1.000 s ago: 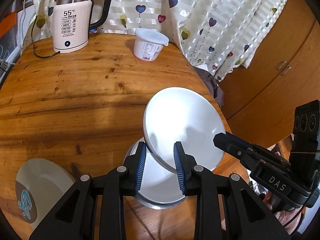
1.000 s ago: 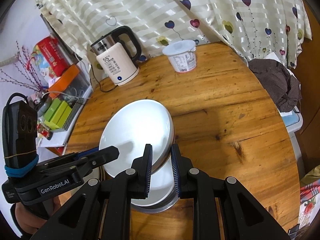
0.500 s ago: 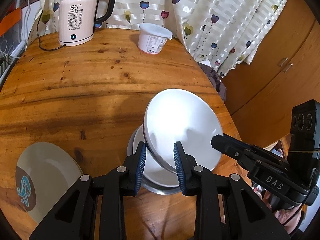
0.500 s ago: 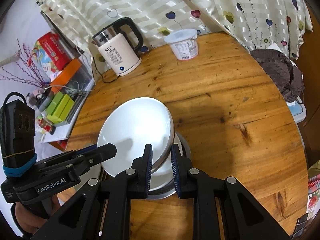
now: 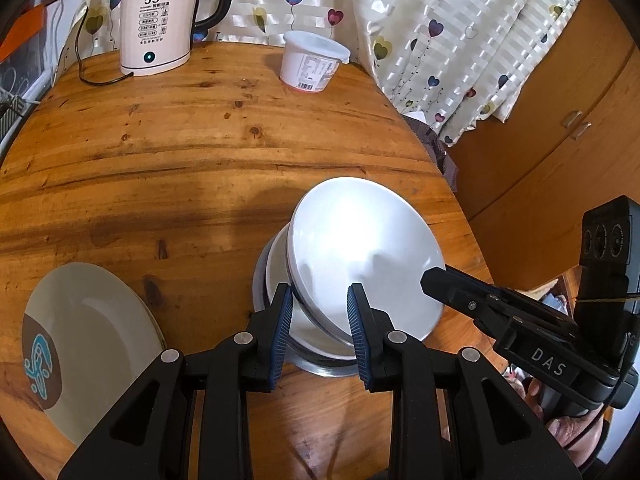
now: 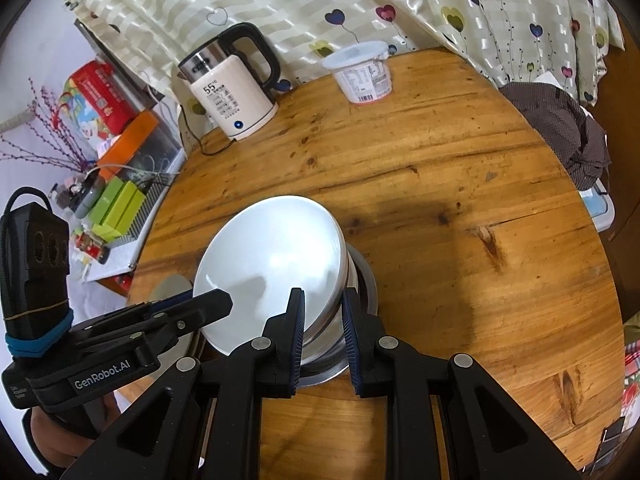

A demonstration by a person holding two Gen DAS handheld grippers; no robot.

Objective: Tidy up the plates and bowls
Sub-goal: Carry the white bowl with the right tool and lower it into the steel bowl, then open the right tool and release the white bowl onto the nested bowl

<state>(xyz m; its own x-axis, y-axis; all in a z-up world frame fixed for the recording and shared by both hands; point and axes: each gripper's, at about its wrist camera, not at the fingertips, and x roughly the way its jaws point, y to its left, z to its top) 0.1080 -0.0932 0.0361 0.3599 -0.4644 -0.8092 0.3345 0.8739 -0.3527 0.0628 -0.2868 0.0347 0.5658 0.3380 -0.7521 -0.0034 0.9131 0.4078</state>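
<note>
At the near edge of the round wooden table (image 5: 200, 152), both tools, left tool (image 5: 318, 320) and right tool (image 6: 322, 320), nearly closed, pinch opposite rims of the tilted white ceramic bowl (image 5: 360, 252), now lower and nesting into the steel-rimmed bowl stack (image 5: 320, 360); release looks next.

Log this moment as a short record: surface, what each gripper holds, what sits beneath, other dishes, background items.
surface: round wooden table
left gripper: shut on white bowl rim
right gripper: shut on opposite rim
bowl: tilted over stack with steel base
other dish: patterned plate, apart
background: kettle, lidded tub
</note>
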